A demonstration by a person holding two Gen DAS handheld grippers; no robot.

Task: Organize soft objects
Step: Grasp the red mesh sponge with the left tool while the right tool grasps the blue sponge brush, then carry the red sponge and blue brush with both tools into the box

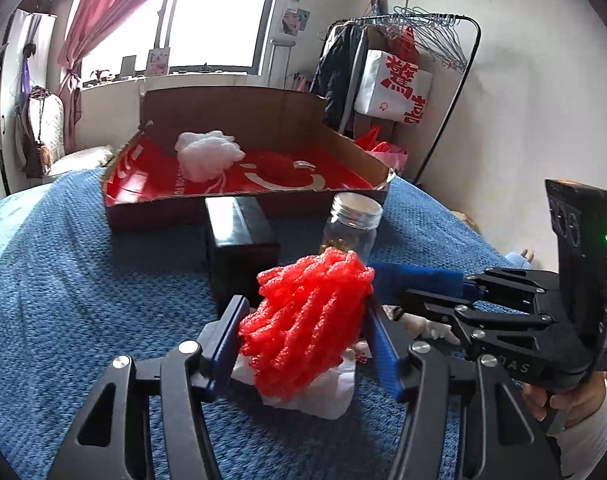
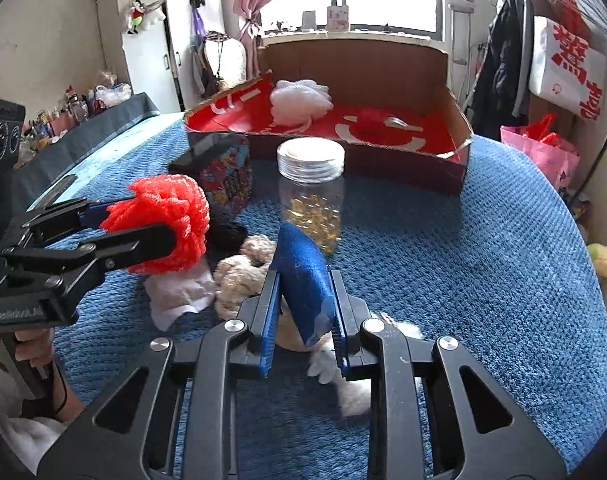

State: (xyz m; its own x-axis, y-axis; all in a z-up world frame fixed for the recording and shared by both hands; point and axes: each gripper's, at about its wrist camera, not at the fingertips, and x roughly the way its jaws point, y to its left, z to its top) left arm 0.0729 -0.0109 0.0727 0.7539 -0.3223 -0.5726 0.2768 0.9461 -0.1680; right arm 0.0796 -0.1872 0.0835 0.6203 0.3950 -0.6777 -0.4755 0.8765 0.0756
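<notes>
A red mesh bath puff (image 1: 307, 320) is squeezed between the blue pads of my left gripper (image 1: 303, 340), which is shut on it just above a white cloth (image 1: 323, 396) on the blue bedspread. In the right wrist view the red puff (image 2: 167, 220) fills that gripper's jaws at the left. My right gripper (image 2: 303, 320) is shut on a blue felt piece (image 2: 303, 276) that stands up between its pads. Below it lies a beige plush toy (image 2: 239, 276), partly hidden. A white puff (image 2: 299, 98) rests inside the red-lined cardboard box (image 2: 455, 120).
A clear jar (image 2: 311, 192) with a silver lid and yellow capsules stands just beyond the blue piece. A dark patterned box (image 2: 223, 172) stands to its left, in front of the cardboard box. A clothes rack (image 1: 443, 40) and bags stand to the right of the bed.
</notes>
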